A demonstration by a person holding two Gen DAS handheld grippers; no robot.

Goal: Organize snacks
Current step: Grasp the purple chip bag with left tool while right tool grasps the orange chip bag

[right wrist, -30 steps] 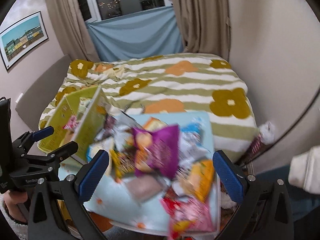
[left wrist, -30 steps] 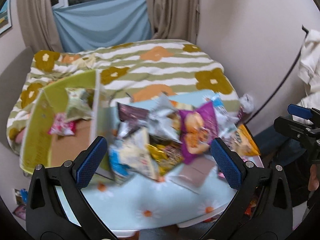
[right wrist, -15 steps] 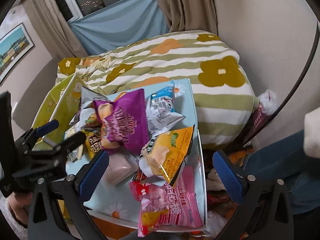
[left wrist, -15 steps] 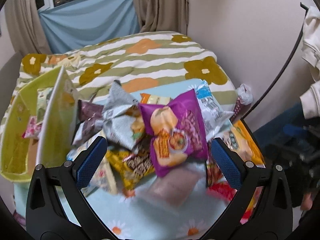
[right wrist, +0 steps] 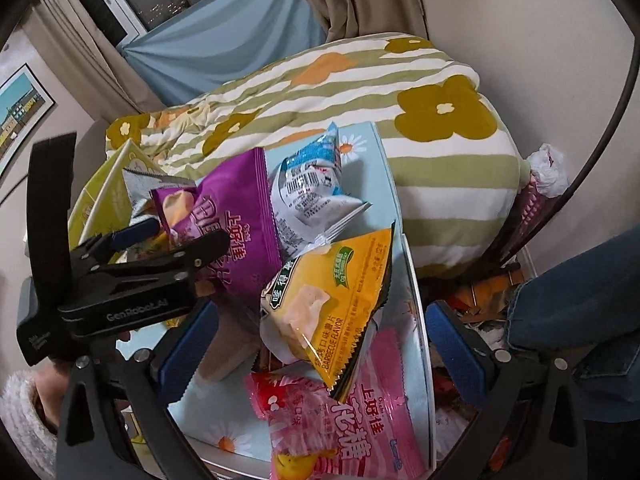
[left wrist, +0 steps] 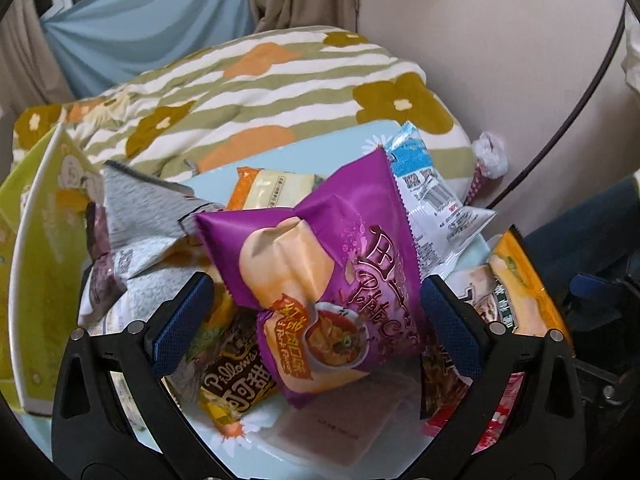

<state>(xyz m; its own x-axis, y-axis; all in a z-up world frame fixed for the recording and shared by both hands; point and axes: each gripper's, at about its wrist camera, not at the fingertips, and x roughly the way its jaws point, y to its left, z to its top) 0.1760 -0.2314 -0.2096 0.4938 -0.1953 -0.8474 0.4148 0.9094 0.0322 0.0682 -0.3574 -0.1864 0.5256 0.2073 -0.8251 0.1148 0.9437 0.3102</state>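
The left wrist view looks forward and down between its own fingers, close over the purple chip bag (left wrist: 332,280). The right wrist view looks from further right, close above the yellow chip bag (right wrist: 340,300). Both views share the snack pile, the table (right wrist: 384,184) and the bed (left wrist: 260,92) beyond.

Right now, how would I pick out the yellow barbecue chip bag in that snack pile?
Start at the light-blue daisy-print table before the striped flowered bed. On its near right side, the yellow foil bag leans on a pink candy bag, right of the purple chip bag. Only it reads BARBECUE FLAVOR.
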